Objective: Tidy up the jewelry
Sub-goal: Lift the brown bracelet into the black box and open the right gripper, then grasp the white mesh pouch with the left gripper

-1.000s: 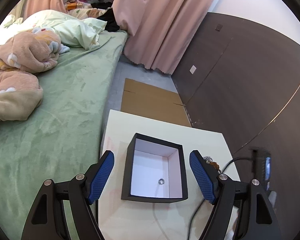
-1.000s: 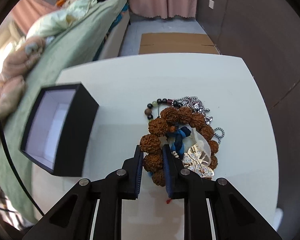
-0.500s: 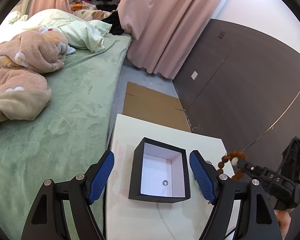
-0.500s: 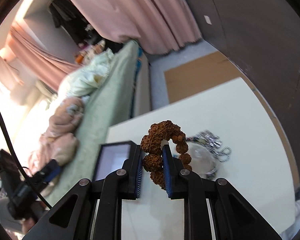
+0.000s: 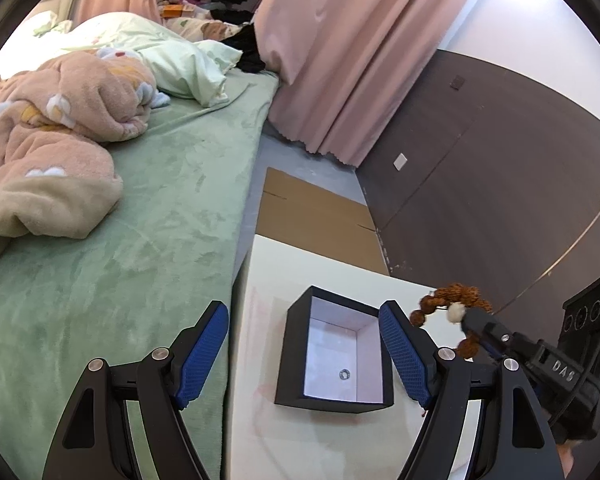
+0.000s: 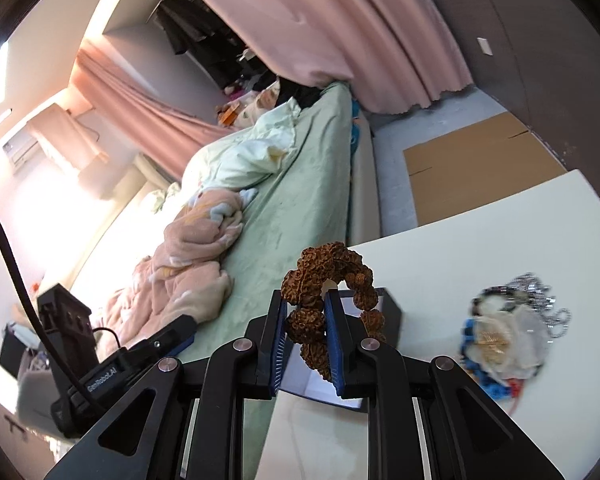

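While the right gripper (image 6: 306,320) pinches a bead bracelet (image 6: 328,276) above the table, beside the box (image 5: 296,344) near its left edge, the left gripper (image 5: 304,354) gapes wide, empty. Released early, the dangling loop could catch the box's rim and spill onto the table.

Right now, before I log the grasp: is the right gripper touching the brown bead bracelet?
Touching. The right wrist view shows the right gripper with both blue pads pressed against the brown bead bracelet, lifted clear of the table.
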### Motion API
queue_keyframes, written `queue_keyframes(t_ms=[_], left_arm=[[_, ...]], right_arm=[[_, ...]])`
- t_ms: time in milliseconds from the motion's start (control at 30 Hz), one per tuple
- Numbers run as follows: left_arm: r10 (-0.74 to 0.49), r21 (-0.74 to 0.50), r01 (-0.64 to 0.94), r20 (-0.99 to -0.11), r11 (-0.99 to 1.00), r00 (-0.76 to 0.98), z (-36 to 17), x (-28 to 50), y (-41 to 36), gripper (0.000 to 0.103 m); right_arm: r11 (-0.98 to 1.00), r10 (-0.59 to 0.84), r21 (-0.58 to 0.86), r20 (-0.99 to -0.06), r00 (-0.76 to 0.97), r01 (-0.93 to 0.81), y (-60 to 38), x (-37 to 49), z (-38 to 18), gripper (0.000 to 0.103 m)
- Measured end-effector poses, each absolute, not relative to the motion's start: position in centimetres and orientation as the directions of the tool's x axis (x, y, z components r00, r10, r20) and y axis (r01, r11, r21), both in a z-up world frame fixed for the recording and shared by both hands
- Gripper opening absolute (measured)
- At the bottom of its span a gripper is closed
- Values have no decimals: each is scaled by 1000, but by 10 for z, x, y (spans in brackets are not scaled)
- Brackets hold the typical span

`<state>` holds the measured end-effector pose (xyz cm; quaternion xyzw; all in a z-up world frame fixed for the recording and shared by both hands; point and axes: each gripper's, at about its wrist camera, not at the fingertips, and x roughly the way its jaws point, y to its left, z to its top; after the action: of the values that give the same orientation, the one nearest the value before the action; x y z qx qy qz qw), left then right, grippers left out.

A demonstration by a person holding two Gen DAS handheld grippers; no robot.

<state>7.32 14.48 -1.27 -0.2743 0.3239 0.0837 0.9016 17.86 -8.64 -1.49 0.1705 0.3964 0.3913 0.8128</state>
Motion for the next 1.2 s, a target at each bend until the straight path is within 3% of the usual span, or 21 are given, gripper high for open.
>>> queue_keyframes(t_ms=[67, 167, 233, 367, 433, 1067, 1100, 1133, 1200], left_arm=[[-26, -448, -336, -630, 829, 776, -14, 72, 148, 79], [-20, -452, -346, -630, 822, 776, -15, 71, 151, 89], [-13, -448, -349, -630, 823, 777, -15, 71, 151, 92], [-14, -442, -349, -636, 826, 772, -17, 73, 149, 92], [-18, -444, -346, -636, 827, 771, -17, 74, 147, 92], [-52, -339, -234, -659, 911, 750, -26, 107, 68, 92], [-59, -335, -223, -659, 915, 750, -27, 109, 62, 92], [-63, -333, -216, -659, 918, 749, -27, 111, 58, 92], [-71, -323, -196, -658, 926, 750, -29, 115, 48, 92]], right_arm=[[636, 769, 579, -529, 359, -509, -70, 180, -21, 20], [665, 737, 548, -592, 326, -508, -49, 182, -31, 24], [675, 721, 542, -628, 292, -501, -42, 184, -40, 38], [662, 738, 572, -609, 290, -484, -56, 185, -42, 40], [668, 735, 570, -606, 305, -478, -65, 185, -40, 46], [786, 615, 530, -626, 479, -317, -175, 186, -25, 48], [791, 608, 530, -632, 480, -305, -180, 187, -26, 56], [799, 598, 527, -640, 482, -291, -185, 189, -27, 70], [814, 573, 520, -650, 500, -258, -199, 190, -28, 82]])
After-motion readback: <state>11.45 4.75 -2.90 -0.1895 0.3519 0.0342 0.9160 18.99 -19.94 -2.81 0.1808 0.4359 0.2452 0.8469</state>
